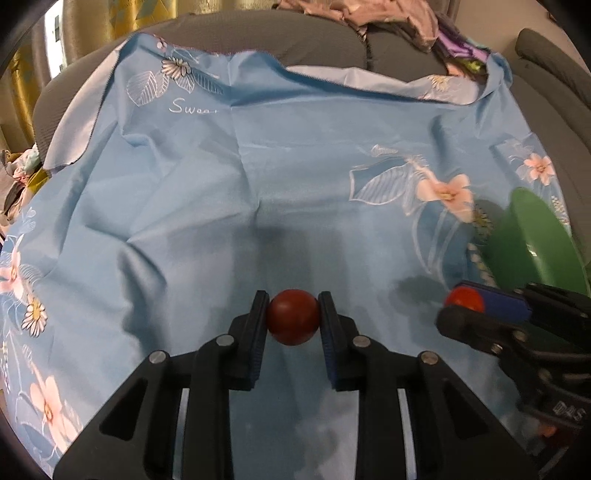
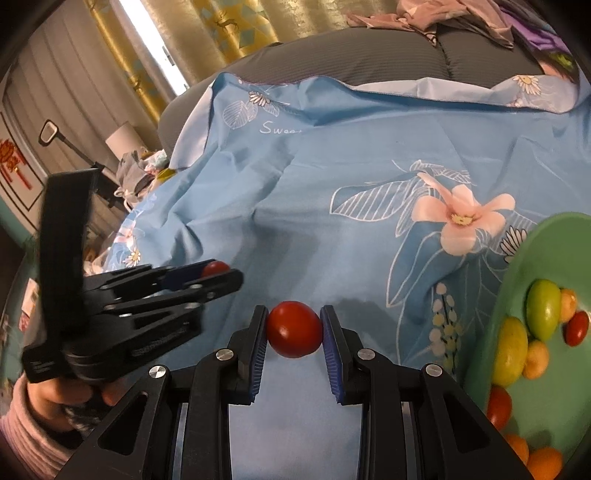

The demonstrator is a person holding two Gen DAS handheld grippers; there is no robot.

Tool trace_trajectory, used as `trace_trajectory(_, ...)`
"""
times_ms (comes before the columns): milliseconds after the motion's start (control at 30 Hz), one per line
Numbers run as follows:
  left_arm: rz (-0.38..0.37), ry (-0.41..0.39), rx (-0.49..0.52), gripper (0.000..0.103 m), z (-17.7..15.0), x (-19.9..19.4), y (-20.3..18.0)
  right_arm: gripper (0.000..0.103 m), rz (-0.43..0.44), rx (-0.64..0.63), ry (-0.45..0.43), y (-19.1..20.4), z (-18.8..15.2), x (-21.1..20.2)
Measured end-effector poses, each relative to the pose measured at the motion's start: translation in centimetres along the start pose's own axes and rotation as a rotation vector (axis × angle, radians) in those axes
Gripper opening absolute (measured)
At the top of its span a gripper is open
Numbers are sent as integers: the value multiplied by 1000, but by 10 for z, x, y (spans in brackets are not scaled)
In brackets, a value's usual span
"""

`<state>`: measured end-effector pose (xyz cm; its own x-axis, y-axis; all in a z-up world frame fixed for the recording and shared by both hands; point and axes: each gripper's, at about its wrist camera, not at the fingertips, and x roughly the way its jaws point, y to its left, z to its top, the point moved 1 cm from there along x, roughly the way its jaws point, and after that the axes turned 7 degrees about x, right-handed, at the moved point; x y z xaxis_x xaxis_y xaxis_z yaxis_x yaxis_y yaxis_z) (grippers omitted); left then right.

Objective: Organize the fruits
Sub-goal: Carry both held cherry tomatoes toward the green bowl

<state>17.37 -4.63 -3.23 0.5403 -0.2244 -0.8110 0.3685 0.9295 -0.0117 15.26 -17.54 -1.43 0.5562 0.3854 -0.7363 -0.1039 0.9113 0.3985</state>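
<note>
My left gripper (image 1: 293, 317) is shut on a dark red round fruit (image 1: 293, 322), held just above the blue flowered cloth (image 1: 229, 192). My right gripper (image 2: 294, 328) is shut on a brighter red fruit (image 2: 294, 329). In the left wrist view the right gripper (image 1: 466, 300) shows at the right with its red fruit (image 1: 463, 298). In the right wrist view the left gripper (image 2: 218, 271) shows at the left with its dark fruit (image 2: 215, 266). A green plate (image 2: 532, 251) at the right holds several fruits: green (image 2: 543, 308), yellow (image 2: 511, 350), red and orange ones.
The cloth lies over a grey cushioned seat (image 1: 258, 33), with crumpled clothes (image 1: 373, 14) at the back. The green plate (image 1: 535, 236) stands at the cloth's right edge. A hand in a pink sleeve (image 2: 26, 428) holds the left gripper. Clutter sits beyond the cloth's left side.
</note>
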Motion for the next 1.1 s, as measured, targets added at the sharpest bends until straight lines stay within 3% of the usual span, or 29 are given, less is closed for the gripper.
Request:
trace_trajectory(467,-43,-88,9,26,-29,-75,-24,31,13,-22,-18,16,-29,-43)
trace_trajectory(1100,-25,-120,-5,27,-78,-128,-41,31,39,-86,-59,49,-65,-93)
